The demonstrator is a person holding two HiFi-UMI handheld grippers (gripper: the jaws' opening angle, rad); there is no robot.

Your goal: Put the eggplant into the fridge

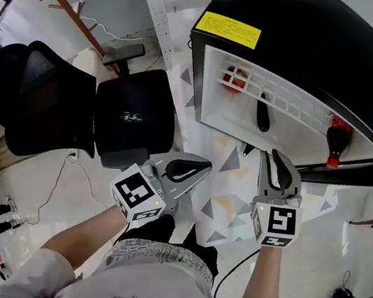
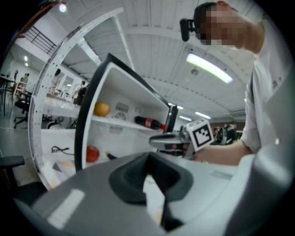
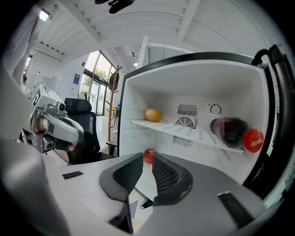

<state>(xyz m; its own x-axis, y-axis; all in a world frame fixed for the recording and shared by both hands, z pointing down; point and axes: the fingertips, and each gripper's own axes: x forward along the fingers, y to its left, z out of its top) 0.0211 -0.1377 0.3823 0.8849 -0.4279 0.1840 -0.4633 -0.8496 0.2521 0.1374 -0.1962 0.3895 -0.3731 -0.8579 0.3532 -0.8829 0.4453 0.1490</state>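
Bright, even overhead lighting w/ glare off ceiling tube; strong fisheye warp at edges, dark corners; close foreground blurry.

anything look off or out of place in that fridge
Nothing looks spilled or damaged. The eggplant lies inside the open fridge. A bottle lies on its side on the shelf, which looks stored that way rather than toppled.

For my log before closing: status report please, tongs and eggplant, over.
Left tongs shut, empty. Right tongs slightly apart, empty. Eggplant inside fridge, lower level, near red fruit. Fridge open.
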